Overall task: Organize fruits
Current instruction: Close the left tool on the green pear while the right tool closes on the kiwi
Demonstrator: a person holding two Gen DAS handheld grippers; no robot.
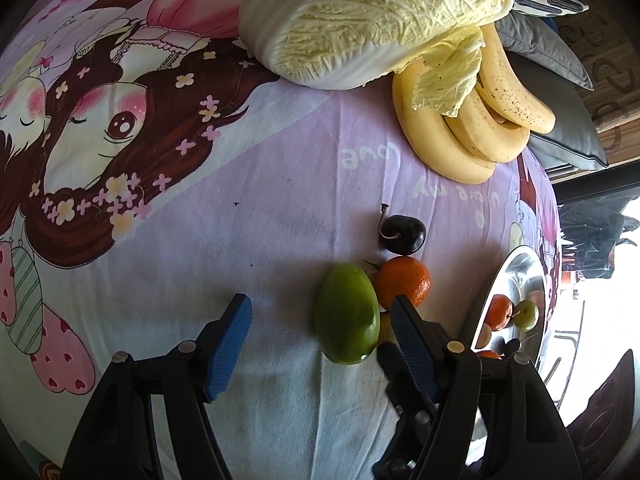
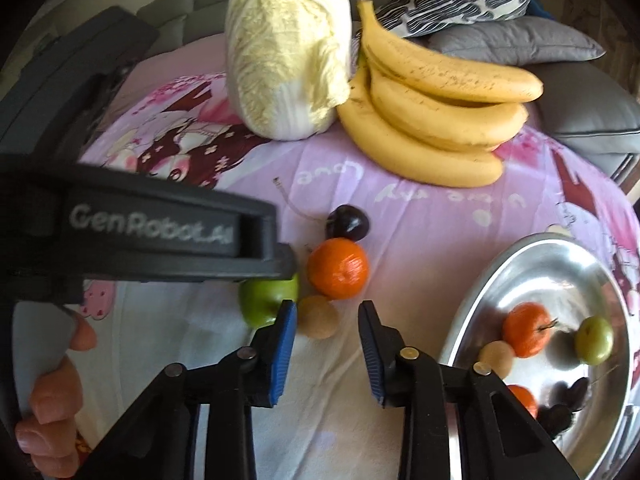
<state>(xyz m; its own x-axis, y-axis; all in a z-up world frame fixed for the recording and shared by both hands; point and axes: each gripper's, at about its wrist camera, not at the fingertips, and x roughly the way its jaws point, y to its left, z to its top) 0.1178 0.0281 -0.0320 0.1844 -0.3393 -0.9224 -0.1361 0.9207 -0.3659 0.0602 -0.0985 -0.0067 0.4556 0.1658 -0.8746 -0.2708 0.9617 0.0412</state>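
Left claw, lower centre of the left wrist view: jaws apart, blue pads bare, nothing gripped. Its right-hand pad sits just beside the green fruit, whether touching cannot be told; the fruit lies between the pads, nearer the right one.

Right claw, lower centre of the right wrist view: jaws narrowly apart, nothing between them. Just above its left pad lies a small tan fruit.

Fruit cluster on the printed pink cloth: the green fruit, an orange to its upper right and touching it, a dark plum with a stem directly above the orange.

Right edge of both views: a metal dish holding an orange fruit, a small green fruit, a tan one and dark ones.

Top of frame: a napa cabbage and a bunch of bananas side by side, touching. Grey cushions lie behind them.

Fingers of a person's hand show at lower left of the right wrist view, under the body of the left device.
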